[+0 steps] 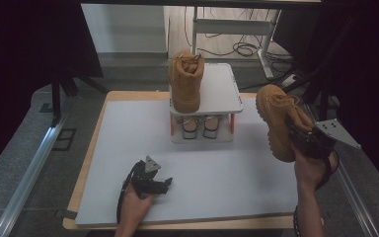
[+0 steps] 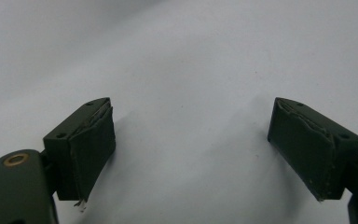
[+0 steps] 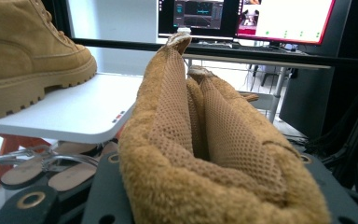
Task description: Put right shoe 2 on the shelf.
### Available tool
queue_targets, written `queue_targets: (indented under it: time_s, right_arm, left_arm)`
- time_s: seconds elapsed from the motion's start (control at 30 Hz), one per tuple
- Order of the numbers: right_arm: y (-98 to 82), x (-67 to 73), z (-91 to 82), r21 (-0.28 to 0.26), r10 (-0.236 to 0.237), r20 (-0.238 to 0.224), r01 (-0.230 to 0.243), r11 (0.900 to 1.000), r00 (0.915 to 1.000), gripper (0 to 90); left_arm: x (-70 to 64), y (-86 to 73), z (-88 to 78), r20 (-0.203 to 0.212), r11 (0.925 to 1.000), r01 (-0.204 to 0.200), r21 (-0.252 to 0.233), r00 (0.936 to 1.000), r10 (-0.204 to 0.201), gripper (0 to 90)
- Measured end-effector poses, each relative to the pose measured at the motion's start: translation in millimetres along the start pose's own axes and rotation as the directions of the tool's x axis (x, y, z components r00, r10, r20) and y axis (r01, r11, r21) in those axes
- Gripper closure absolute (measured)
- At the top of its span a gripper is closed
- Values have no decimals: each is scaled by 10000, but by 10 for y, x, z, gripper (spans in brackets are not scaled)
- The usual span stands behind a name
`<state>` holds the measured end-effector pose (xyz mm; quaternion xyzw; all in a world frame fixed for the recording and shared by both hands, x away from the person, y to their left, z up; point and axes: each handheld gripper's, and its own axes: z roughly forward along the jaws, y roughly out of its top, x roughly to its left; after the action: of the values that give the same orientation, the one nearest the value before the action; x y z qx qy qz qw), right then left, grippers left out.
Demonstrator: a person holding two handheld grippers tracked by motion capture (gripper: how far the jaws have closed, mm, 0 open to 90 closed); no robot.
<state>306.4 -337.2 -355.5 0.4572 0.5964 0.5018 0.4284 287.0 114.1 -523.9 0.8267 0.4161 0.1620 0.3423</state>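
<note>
- Two tan boots are involved: one boot (image 1: pixel 186 81) stands upright on the left of the white rack (image 1: pixel 224 91) top, and the held boot (image 1: pixel 278 122) is carried in the air at the table's right edge, well apart from the rack.
- The held boot is pinched at its collar by the right gripper (image 1: pixel 301 136), whose jaws are closed on the padded rim; the boot is tilted, sole to the left, toe away from the person.
- A slip is judged possible, since the grip is taken on soft, yielding lining (image 3: pixel 200 140) while the heavy lugged sole hangs free.
- A knock is judged likely if the toe is swung wide near the rack: the standing boot could be toppled, or the light rack shifted.
- The sandals (image 1: pixel 201 127) on the lower shelf could be struck by a low approach.
- The left gripper (image 1: pixel 150 182) is rested on the table (image 1: pixel 128 148), its jaws spread wide and holding nothing.
- The held boot looks suede-like, with laces, a mesh lining and a fleecy collar.
</note>
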Motion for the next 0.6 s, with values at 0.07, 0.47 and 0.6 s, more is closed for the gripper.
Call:
queue_targets:
  time_s: [0.07,0.47,0.6]
  right_arm:
    - [29,14,10,-29,16,-49,-16,10000,10000,554]
    - [220,99,79,-288,-139,-206,133,9995,9997,555]
    - [280,133,116,-324,-207,-271,199,9993,9994,555]
  left_arm:
    - [0,0,0,0,10000,-2,-1,10000,2,146]
    - [0,0,-1,-2,10000,-6,3,10000,6,146]
    - [1,0,-1,-2,10000,-18,12,10000,18,147]
